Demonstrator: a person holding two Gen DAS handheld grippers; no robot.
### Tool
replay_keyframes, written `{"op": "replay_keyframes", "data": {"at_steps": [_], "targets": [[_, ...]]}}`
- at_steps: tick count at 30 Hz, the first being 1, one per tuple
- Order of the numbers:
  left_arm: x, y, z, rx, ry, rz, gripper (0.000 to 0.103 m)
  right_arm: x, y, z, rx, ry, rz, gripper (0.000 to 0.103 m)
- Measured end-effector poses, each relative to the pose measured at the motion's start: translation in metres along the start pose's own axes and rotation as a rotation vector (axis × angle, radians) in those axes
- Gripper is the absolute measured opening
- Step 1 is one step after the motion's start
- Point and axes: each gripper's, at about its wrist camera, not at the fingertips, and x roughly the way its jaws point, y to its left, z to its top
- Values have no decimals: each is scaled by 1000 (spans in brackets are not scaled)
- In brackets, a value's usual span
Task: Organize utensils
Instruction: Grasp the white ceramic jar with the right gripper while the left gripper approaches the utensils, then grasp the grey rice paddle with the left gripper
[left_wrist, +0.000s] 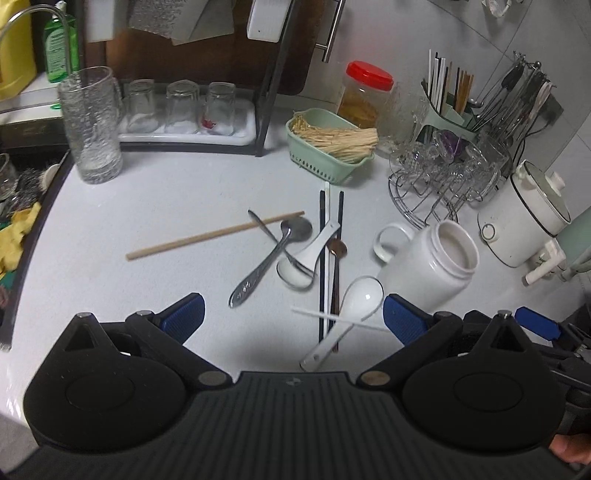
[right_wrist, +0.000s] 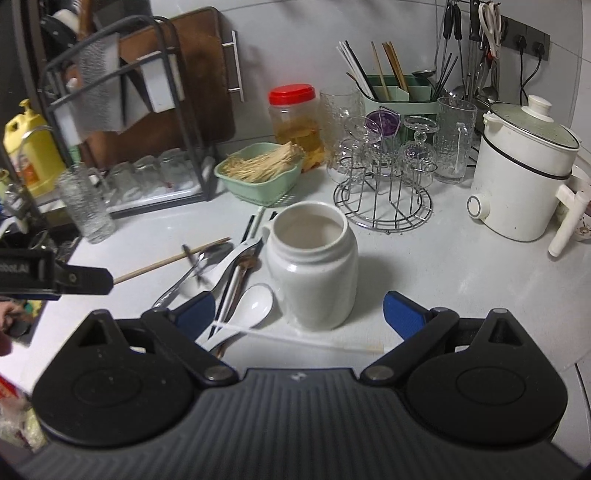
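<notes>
While the loose utensils are lying scattered across the white countertop (left_wrist: 166, 192), both grippers are hovering above it with nothing held. Largest item: the white electric cooker (right_wrist: 524, 173), lidded, contents hidden, standing at the far right, seemingly parked out of the work area. Next, the white ceramic mug (right_wrist: 312, 266) is standing upright with its mouth open and appearing empty, probably placed beside the pile as the receiving vessel. The green cutlery caddy (right_wrist: 391, 98) at the wall is holding chopsticks upright; the green basket (right_wrist: 258, 173) is holding a bundle of thin pale sticks; the red-lidded jar (right_wrist: 295, 122) is holding amber contents. The right gripper (right_wrist: 299, 314) is sitting with jaws wide, bracketing the mug without touching it. The left gripper (left_wrist: 293, 314) is likewise spread wide over the pile. Smaller pieces: wooden chopstick (left_wrist: 214, 236), black chopsticks (left_wrist: 323, 258), crossed steel spoons (left_wrist: 266, 266), white ceramic spoons (left_wrist: 354, 299), white straw (right_wrist: 295, 338), all lying overlapped, none yet sorted.
</notes>
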Motion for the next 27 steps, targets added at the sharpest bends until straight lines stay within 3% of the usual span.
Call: {"op": "replay_keyframes", "data": {"at_steps": [3, 12, 21, 26, 27], "targets": [[19, 12, 11, -7, 10, -47, 103, 15, 3, 4, -3, 3, -41, 99], [66, 39, 21, -47, 86, -128, 79, 53, 6, 11, -36, 24, -82, 97], [91, 41, 24, -96, 112, -136, 55, 83, 5, 14, -98, 19, -36, 97], [109, 38, 22, -120, 153, -130, 45, 91, 4, 16, -145, 14, -20, 90], [112, 37, 22, -123, 160, -128, 39, 92, 3, 16, -145, 16, -14, 90]]}}
